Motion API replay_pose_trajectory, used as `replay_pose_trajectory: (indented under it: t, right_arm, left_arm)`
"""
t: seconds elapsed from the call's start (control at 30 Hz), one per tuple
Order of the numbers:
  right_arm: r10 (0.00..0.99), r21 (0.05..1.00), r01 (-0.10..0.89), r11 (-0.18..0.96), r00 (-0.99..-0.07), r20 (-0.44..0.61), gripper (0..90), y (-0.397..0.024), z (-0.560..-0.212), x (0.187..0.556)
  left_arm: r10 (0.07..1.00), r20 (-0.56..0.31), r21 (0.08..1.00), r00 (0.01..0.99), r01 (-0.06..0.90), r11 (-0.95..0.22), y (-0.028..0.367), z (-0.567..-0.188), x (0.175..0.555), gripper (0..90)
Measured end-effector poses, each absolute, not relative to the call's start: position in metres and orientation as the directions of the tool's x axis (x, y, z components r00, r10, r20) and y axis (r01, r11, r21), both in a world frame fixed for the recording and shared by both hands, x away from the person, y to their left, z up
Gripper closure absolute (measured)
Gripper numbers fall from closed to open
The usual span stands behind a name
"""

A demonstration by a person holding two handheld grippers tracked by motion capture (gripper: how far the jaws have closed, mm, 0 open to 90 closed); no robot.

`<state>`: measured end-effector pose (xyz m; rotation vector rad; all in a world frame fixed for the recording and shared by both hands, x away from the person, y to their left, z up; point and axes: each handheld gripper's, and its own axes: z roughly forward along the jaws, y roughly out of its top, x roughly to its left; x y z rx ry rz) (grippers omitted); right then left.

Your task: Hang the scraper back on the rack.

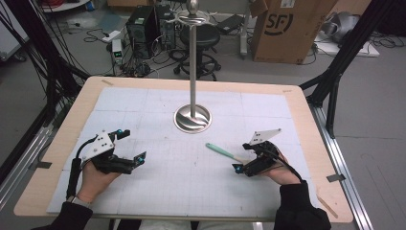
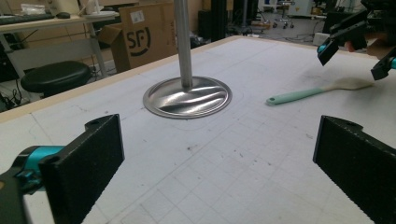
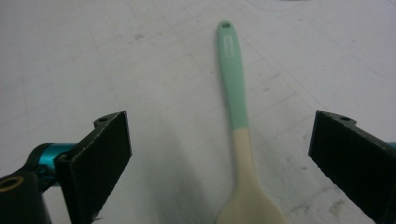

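here, one spoon (image 3: pixel 237 135), one stand (image 1: pixel 192 118), two open tools

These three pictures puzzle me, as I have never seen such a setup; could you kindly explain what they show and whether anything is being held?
A person sits at a table covered with a grid mat and holds a hand-operated two-jaw tool in each hand. The high view looks down from above: the left gripper is at the left, the right gripper at the right. The other two pictures come from small cameras riding on those grippers, looking along their black jaws. On the mat stand a metal stand with a round base and tall pole, and a spoon with a mint-green handle and cream bowl. Nothing is held: both grippers are open, and the spoon lies between the right gripper's jaws, untouched.
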<state>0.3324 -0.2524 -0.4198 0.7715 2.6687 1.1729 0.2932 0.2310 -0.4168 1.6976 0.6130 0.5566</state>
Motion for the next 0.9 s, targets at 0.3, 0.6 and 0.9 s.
replay_pose_trajectory:
  t: [0.3,0.6,0.9]
  right_arm:
    - [0.471,0.585,0.407,0.701,-0.881,0.048,24.5,-0.242,-0.417,0.348]
    - [0.453,0.407,0.422,0.81,-0.891,0.024,41.2,-0.223,-0.418,0.366]
    - [0.426,0.26,0.411,0.874,-0.905,-0.002,55.5,-0.212,-0.41,0.37]
  left_arm:
    - [0.664,0.022,0.981,0.747,0.112,-0.159,0.231,-0.418,0.297,2.4]
    - [0.663,0.019,0.981,0.748,0.115,-0.158,0.232,-0.418,0.298,2.4]
    - [0.665,0.027,0.976,0.747,0.123,-0.178,0.231,-0.42,0.298,2.4]
